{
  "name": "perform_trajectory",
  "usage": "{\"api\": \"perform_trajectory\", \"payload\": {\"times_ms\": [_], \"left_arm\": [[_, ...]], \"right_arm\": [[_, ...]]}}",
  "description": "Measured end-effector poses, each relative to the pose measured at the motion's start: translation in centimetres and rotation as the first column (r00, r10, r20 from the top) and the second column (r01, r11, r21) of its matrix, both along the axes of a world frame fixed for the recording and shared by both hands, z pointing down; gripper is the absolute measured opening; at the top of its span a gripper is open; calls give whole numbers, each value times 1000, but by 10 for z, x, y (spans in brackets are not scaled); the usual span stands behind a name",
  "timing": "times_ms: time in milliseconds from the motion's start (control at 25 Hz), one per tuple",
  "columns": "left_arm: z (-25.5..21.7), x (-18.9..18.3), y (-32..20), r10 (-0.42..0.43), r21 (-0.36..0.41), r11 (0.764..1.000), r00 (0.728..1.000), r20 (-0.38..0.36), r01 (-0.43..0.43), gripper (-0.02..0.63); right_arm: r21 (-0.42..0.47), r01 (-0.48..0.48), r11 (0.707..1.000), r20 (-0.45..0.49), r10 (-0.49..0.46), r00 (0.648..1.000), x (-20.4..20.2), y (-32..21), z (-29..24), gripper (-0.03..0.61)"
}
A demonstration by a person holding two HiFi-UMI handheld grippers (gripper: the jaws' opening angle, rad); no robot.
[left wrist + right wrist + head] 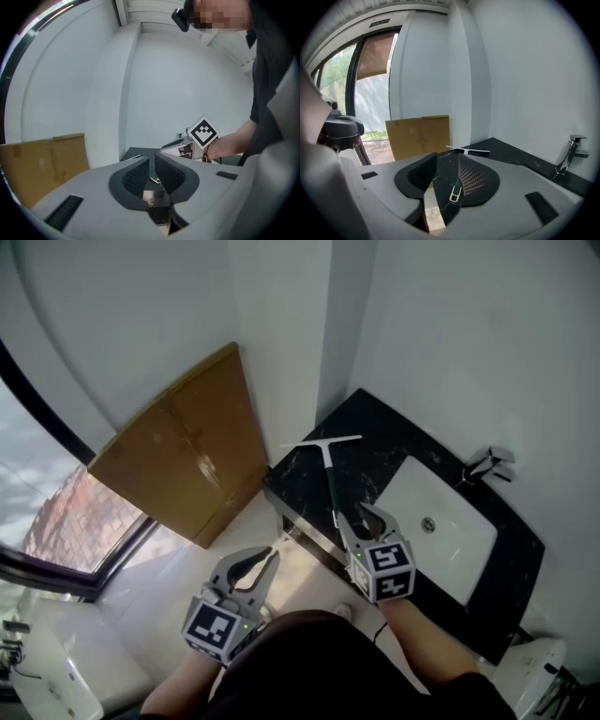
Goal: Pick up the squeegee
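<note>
The squeegee (329, 474) lies on the black marble counter (380, 432), its white blade (322, 440) at the far end and its dark handle running toward me. My right gripper (362, 515) is at the handle's near end, jaws open. In the right gripper view the handle's tip with its hang hole (454, 192) lies between the open jaws, close to the right pad (472, 180), and the blade (468, 150) lies beyond. My left gripper (270, 557) hangs lower left, off the counter. Its jaws are almost together and hold nothing (152, 169).
A white sink (441, 521) with a chrome faucet (489, 463) is set in the counter at the right. A large cardboard sheet (183, 460) leans on the wall left of the counter. A window (47, 512) lies far left. White walls stand close behind the counter.
</note>
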State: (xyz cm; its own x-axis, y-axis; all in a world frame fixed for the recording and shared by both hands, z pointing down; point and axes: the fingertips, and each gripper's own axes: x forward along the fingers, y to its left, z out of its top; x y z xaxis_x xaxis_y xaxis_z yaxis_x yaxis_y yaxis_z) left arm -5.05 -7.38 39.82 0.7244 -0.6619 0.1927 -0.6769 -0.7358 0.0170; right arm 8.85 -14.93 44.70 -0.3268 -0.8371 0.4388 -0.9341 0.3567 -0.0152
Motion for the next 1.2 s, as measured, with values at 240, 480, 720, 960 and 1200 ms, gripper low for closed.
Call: {"api": "perform_trajectory", "payload": {"times_ms": [240,480,720,960,1200], "left_arm": [[4,-20,0,-39,-14,999,999,5,39,44],[10,-42,1,-87,-38,995,996,11,88,44],[15,-66,4,-144,-59,988,989,29,145,44],[20,-84,7,-179,-73,980,982,58,183,44],[21,-97,7,-207,-76,974,976,72,213,44]], "right_arm": [[-38,-50,998,-61,48,997,6,-41,33,161],[-93,-100,991,-101,91,991,8,-74,64,181],[-140,-122,983,-143,102,984,8,-103,91,181],[-191,-142,971,-193,105,976,9,-125,121,181],[-248,-163,955,-213,111,971,9,-139,147,181]]}}
